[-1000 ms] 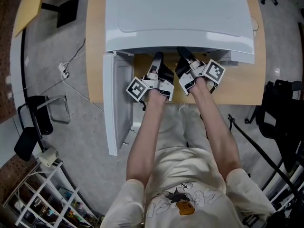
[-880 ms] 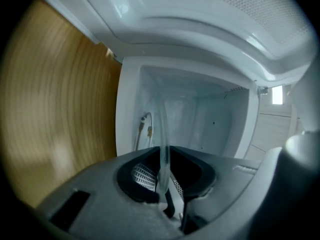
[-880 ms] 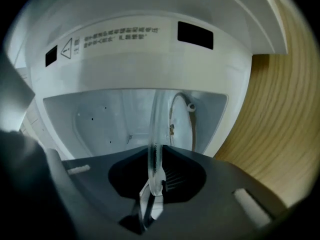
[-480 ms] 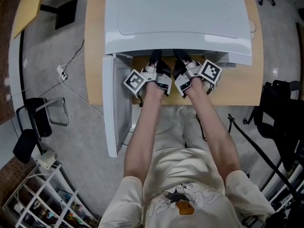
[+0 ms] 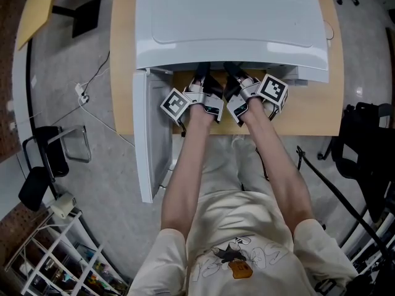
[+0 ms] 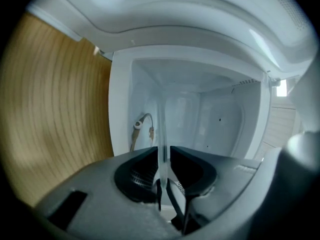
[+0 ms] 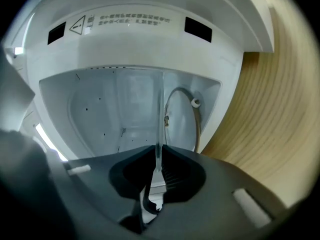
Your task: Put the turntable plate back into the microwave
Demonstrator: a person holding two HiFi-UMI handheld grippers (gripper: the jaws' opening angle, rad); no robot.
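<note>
Currently holding the plate (image 6: 164,119) by its near rim in both tools. Shows edge-on as a thin clear strip between the jaws of the left gripper (image 6: 164,153) and again of the right gripper (image 7: 157,151); runs straight ahead from the pads into the open microwave (image 5: 234,17). Left gripper: easing its jaws apart, yet seemingly touching the rim on both faces. Right gripper: closing, pads pressed on the rim. Reaches well ahead of the fingertips into the cavity; cannot tell whether resting on the cavity floor. Handling, as judged: glass, so stiff, heavy for a rim pinch, slick between pads, and breakable if dropped or knocked against a cavity wall. Best taken at the thick rim, with two holds spaced apart as now. Round, so no long axis. Turns its flat faces to the pads, probably lies level with the table (image 5: 308,113) beneath the tools, and points its far edge deeper into the cavity.
</note>
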